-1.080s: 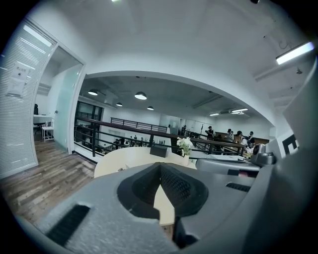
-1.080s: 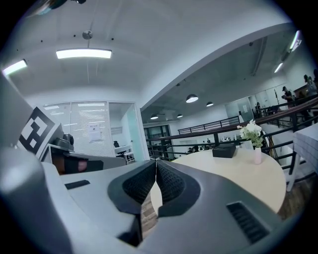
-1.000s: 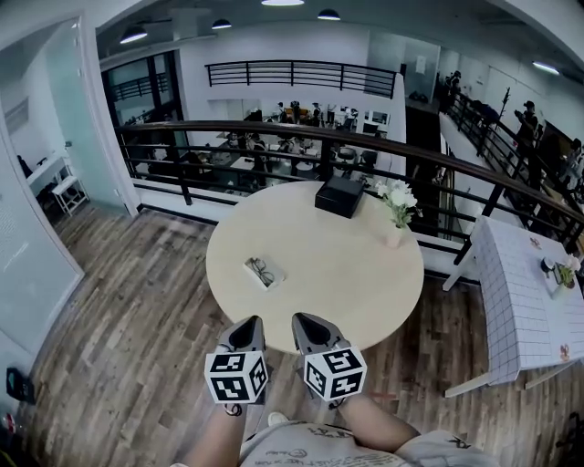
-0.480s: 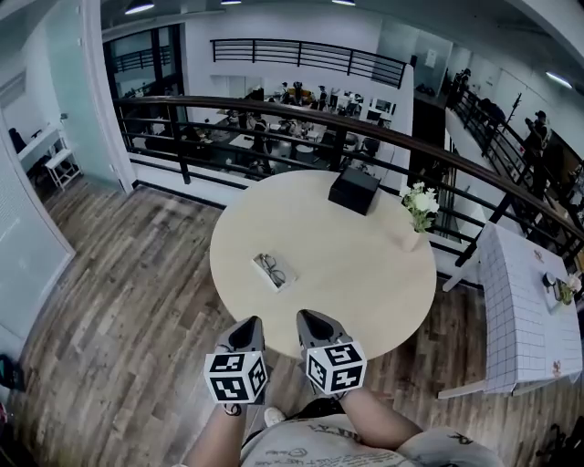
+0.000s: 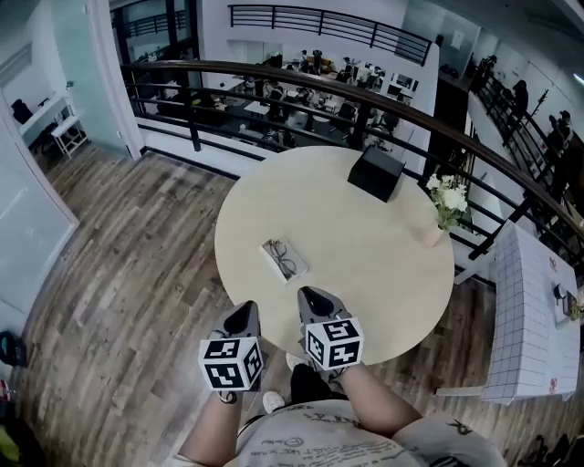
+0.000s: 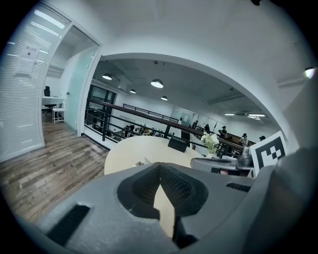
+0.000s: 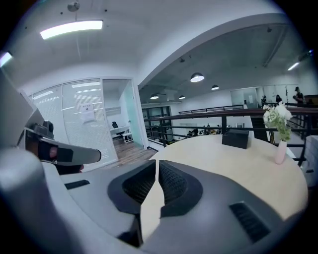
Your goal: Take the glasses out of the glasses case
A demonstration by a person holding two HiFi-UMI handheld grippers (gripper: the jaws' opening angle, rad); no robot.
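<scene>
grey fingers [image 6: 185, 187] of left gripper [image 6: 160, 167] and right gripper [image 7: 157, 163] closed, empty.

1. I look out over an open-plan office from its upper level: beyond a dark railing [image 5: 196, 65], people sit at rows of desks [image 5: 319, 73] on the floor below.
2. A round meeting table [image 5: 365, 274] stands on wood-plank flooring [image 5: 119, 301] up here, beside a white gridded table [image 5: 534, 319].
3. A glass-walled room [image 7: 84, 119] with blinds lines one side.
4. Round ceiling lamps [image 6: 157, 83] hang overhead, and a second railed gallery [image 5: 328, 20] runs along the far wall.
</scene>
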